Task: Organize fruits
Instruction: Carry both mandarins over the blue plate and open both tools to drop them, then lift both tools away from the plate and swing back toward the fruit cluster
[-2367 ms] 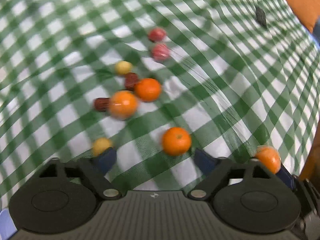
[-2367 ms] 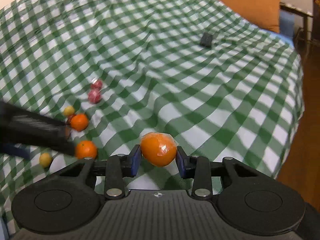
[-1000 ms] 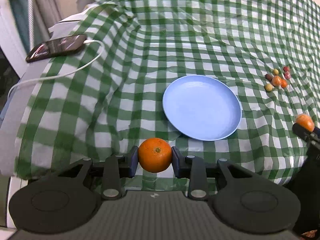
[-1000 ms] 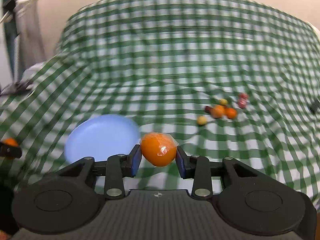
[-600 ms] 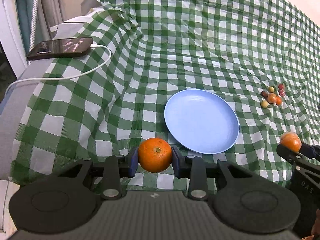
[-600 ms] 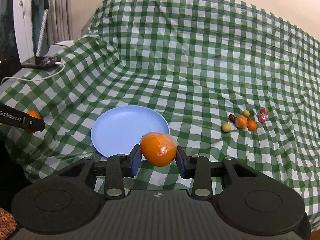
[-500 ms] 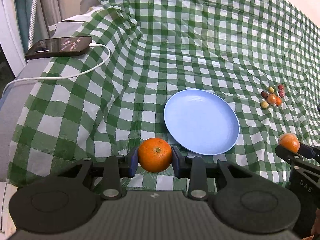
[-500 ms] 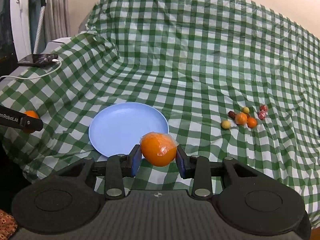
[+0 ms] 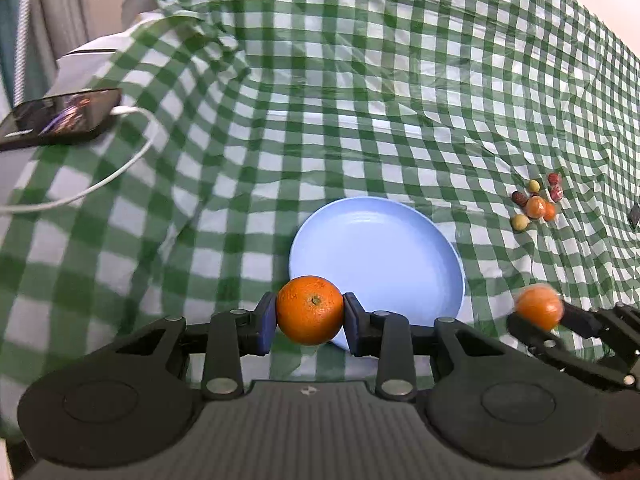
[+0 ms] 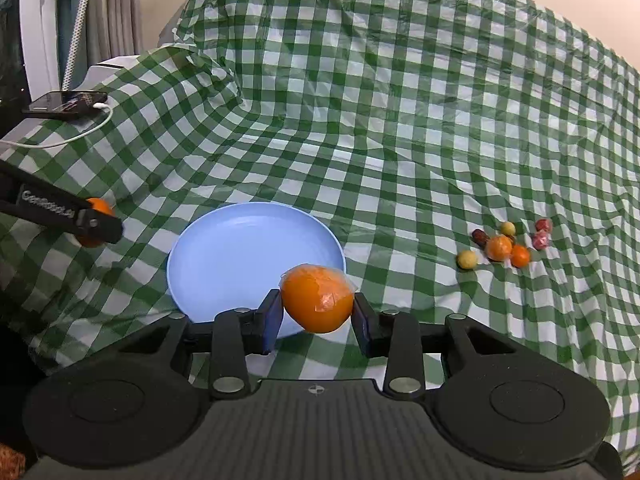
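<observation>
My left gripper (image 9: 310,316) is shut on a bare orange (image 9: 310,309), held just over the near rim of the light blue plate (image 9: 384,248). My right gripper (image 10: 316,314) is shut on a plastic-wrapped orange (image 10: 318,298) at the plate's (image 10: 240,248) near right edge. Each gripper shows in the other's view: the right one (image 9: 538,318) at the lower right, the left one (image 10: 94,222) at the left. The plate has nothing on it. A cluster of small fruits (image 10: 502,244) lies to the right on the green checked cloth (image 10: 400,120).
A phone (image 9: 60,118) with a white cable (image 9: 100,184) lies at the far left on a grey ledge. The checked cloth rises into folds behind the plate. A small dark object (image 9: 635,214) sits at the right edge.
Both grippers have moved in toward the plate, which now looks larger and nearer in both views. Each keeps its orange. The right gripper sits closer to the left one.
</observation>
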{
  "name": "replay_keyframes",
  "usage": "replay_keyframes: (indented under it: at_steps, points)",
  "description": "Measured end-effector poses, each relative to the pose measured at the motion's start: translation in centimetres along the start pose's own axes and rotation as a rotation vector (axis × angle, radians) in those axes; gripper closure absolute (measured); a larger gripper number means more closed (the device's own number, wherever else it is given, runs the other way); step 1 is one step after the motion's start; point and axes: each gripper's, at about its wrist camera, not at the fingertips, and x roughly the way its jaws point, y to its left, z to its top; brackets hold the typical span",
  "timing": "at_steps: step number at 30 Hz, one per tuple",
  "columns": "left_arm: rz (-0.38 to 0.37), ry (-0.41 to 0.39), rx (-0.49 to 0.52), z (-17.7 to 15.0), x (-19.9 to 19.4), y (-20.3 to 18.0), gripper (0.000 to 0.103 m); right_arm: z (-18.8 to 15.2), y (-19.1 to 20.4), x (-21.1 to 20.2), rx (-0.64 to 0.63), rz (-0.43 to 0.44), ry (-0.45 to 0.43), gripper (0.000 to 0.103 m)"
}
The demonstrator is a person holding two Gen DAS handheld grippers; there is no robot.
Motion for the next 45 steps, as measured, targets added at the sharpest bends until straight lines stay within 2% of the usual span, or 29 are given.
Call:
replay_keyframes:
  at_steps: [6,15,17,18,20,21,23,24,25,28,35,45]
  points:
    - [0.006,0.038,0.034,2.0,3.9,-1.1,0.065,1.0,-0.2,4.2,0.015,0.005,0.052,0.064]
    - [0.03,0.098,0.082,3.7,9.8,-2.1,0.065,1.6,0.9,9.6,-0.028,0.036,0.126,0.064]
    - [0.035,0.108,0.089,3.8,10.7,-2.1,0.062,1.6,1.0,10.4,-0.035,0.04,0.139,0.064]
    - [0.03,0.11,0.092,3.9,11.0,-2.0,0.056,1.7,1.1,10.8,-0.037,0.039,0.143,0.064]
    - [0.034,0.096,0.102,4.2,11.2,-1.9,0.008,1.9,1.0,11.6,-0.036,0.047,0.15,0.063]
    - [0.047,0.07,0.104,4.3,11.0,-1.8,0.001,2.1,0.9,12.0,-0.033,0.055,0.156,0.062]
    - [0.056,0.012,0.122,4.4,10.1,-1.8,0.0,2.6,0.6,12.4,-0.017,0.052,0.157,0.041]
    - [0.047,0.01,0.134,4.5,9.7,-1.8,0.0,2.8,0.5,12.3,-0.012,0.047,0.154,0.027]
    - [0.034,0.013,0.142,4.5,9.2,-1.7,0.0,3.0,0.4,12.0,-0.009,0.039,0.147,0.02]
    - [0.016,-0.008,0.136,4.6,7.4,-1.6,0.0,3.2,0.3,10.6,-0.019,0.012,0.128,0.01]
    - [0.009,-0.034,0.147,3.8,2.7,-2.1,0.0,2.4,0.5,5.8,-0.003,0.015,0.11,0.001]
    - [0.042,-0.065,0.15,1.2,-2.6,-2.2,0.0,2.2,1.3,0.4,0.01,0.003,0.037,0.001]
